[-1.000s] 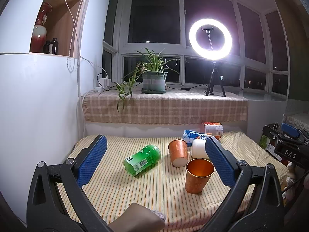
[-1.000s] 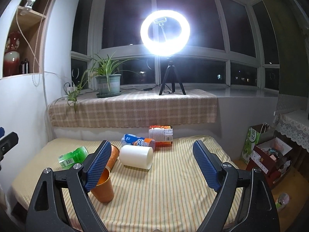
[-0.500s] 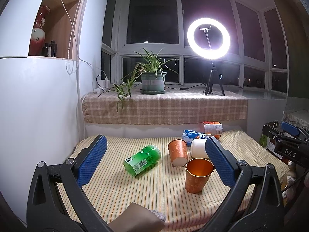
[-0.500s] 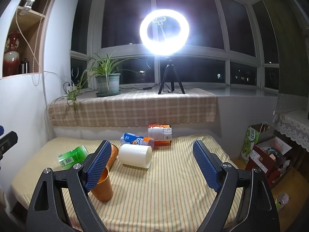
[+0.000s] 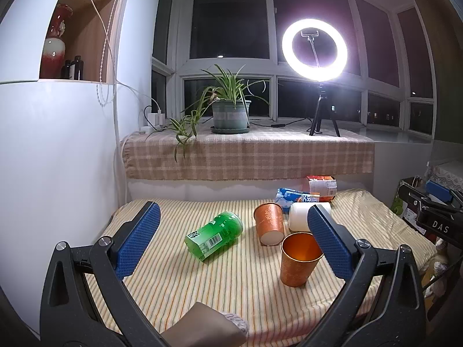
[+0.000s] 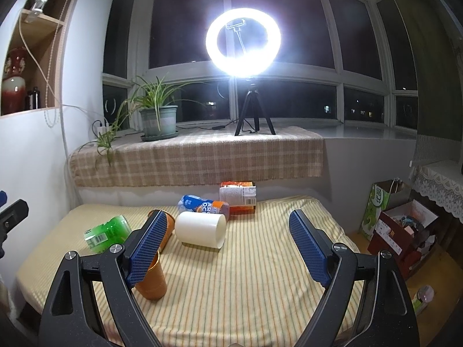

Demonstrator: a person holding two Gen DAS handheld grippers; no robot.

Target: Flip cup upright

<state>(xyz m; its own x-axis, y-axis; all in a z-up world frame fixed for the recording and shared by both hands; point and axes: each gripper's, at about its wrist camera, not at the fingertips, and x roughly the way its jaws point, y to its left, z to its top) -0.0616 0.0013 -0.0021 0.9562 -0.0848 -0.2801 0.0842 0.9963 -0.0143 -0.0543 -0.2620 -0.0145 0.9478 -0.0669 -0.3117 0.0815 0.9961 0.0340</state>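
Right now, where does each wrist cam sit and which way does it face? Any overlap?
Left wrist: on the left gripper, above the striped table's near left, facing the window; its open blue fingers show, right gripper at right edge.
Right wrist: on the right gripper, further right, same heading; open fingers show.
Shared: upright copper cup, lying copper cup, white cup, green can, ring light.

Left gripper (image 5: 231, 240): jaws spread wide, holding nothing, level and pointing forward. Right gripper (image 6: 228, 247): jaws likewise wide apart, holding nothing, raised to the left gripper's right.
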